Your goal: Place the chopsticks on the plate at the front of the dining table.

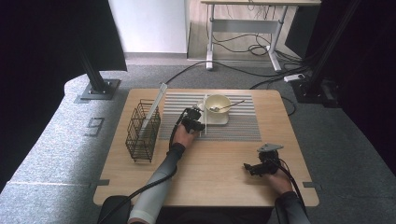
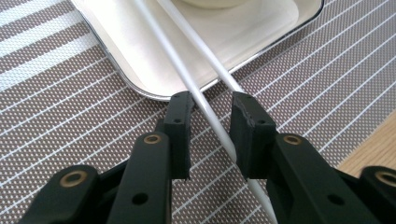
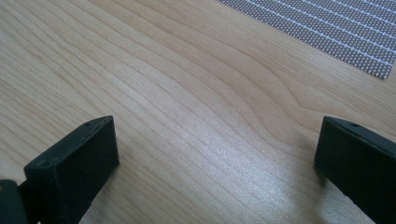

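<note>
Two white chopsticks (image 1: pixel 205 112) lie along the left edge of a white tray (image 1: pixel 220 121) on a striped placemat (image 1: pixel 233 128). My left gripper (image 1: pixel 195 120) is low over their near ends. In the left gripper view the jaws stand a little apart, and the left gripper (image 2: pixel 212 100) has one chopstick (image 2: pixel 187 79) running between them with a gap on each side. The second chopstick (image 2: pixel 201 44) crosses toward the right jaw's tip. A cream bowl (image 1: pixel 218 102) with a spoon (image 1: pixel 229 106) sits on the tray. My right gripper (image 1: pixel 247 168) (image 3: pixel 215 135) rests open over bare wood, holding nothing.
A black wire basket (image 1: pixel 142 133) stands on the left of the wooden table (image 1: pixel 210 182), with a long white stick (image 1: pixel 156 105) leaning in it. Cables and a desk frame lie on the floor beyond the far edge.
</note>
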Demonstrator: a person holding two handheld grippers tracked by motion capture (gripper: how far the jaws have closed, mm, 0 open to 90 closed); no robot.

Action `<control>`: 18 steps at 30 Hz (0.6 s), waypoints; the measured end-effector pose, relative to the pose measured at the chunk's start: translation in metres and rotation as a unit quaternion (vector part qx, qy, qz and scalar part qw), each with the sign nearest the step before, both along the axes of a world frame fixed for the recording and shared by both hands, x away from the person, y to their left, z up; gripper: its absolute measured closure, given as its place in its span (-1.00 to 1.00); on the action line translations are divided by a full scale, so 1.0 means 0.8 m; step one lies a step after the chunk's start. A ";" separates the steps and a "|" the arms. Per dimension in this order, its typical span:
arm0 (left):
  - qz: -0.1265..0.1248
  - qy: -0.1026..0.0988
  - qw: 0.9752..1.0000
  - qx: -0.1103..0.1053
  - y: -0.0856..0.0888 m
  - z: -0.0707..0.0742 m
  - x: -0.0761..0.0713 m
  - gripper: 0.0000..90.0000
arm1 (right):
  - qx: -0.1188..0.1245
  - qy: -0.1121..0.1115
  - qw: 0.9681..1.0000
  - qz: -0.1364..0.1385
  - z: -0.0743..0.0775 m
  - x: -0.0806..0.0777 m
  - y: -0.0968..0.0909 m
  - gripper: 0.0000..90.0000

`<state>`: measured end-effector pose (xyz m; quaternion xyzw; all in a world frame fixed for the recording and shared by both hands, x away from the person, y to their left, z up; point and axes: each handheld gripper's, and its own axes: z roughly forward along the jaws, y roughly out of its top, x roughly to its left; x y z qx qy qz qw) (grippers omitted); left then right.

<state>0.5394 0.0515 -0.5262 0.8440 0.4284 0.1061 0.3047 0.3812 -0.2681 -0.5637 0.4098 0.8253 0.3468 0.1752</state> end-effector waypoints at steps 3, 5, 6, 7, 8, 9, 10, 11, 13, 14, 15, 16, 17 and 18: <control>0.000 -0.001 1.000 0.000 0.001 0.001 0.000 0.51 | 0.000 0.000 1.000 0.000 0.000 0.000 0.000 -1.00; 0.002 -0.002 1.000 -0.001 0.001 0.003 -0.001 0.52 | 0.000 0.000 1.000 0.000 0.000 0.000 0.000 -1.00; 0.002 -0.002 1.000 -0.001 0.001 0.003 -0.001 0.51 | 0.000 0.000 1.000 0.000 0.000 0.000 0.000 -1.00; 0.001 -0.002 1.000 -0.001 0.002 0.003 -0.002 0.51 | 0.000 0.000 1.000 0.000 0.000 0.000 0.000 -1.00; 0.001 -0.001 1.000 -0.001 0.002 0.004 -0.004 0.51 | 0.000 0.000 1.000 0.000 0.000 0.000 0.000 -1.00; 0.001 -0.001 1.000 -0.001 0.002 0.004 -0.004 0.51 | 0.000 0.000 1.000 0.000 0.000 0.000 0.000 -1.00; 0.001 -0.002 1.000 0.000 0.003 0.004 -0.006 0.50 | 0.000 0.000 1.000 0.000 0.000 0.000 0.000 -1.00; 0.003 -0.001 1.000 -0.003 0.003 0.004 -0.008 0.50 | 0.000 0.000 1.000 0.000 0.000 0.000 0.000 -1.00; 0.002 0.001 1.000 -0.005 0.004 0.004 -0.012 0.49 | 0.000 0.000 1.000 0.000 0.000 0.000 0.000 -1.00; 0.000 0.002 1.000 -0.004 0.004 0.004 -0.014 0.49 | 0.000 -0.001 1.000 0.000 0.000 0.000 0.000 -1.00; -0.002 0.004 1.000 -0.004 0.004 0.003 -0.016 0.49 | 0.000 -0.001 1.000 0.000 0.000 0.000 0.000 -1.00; -0.005 0.007 1.000 -0.001 0.003 0.001 -0.018 0.49 | 0.000 -0.001 1.000 0.000 0.000 0.000 0.000 -1.00; -0.005 0.008 1.000 0.001 0.003 0.000 -0.019 0.51 | 0.000 -0.001 1.000 0.000 0.000 0.000 0.000 -1.00; -0.003 0.007 1.000 0.001 0.002 -0.001 -0.020 0.54 | 0.000 -0.001 1.000 0.001 0.000 0.000 0.000 -1.00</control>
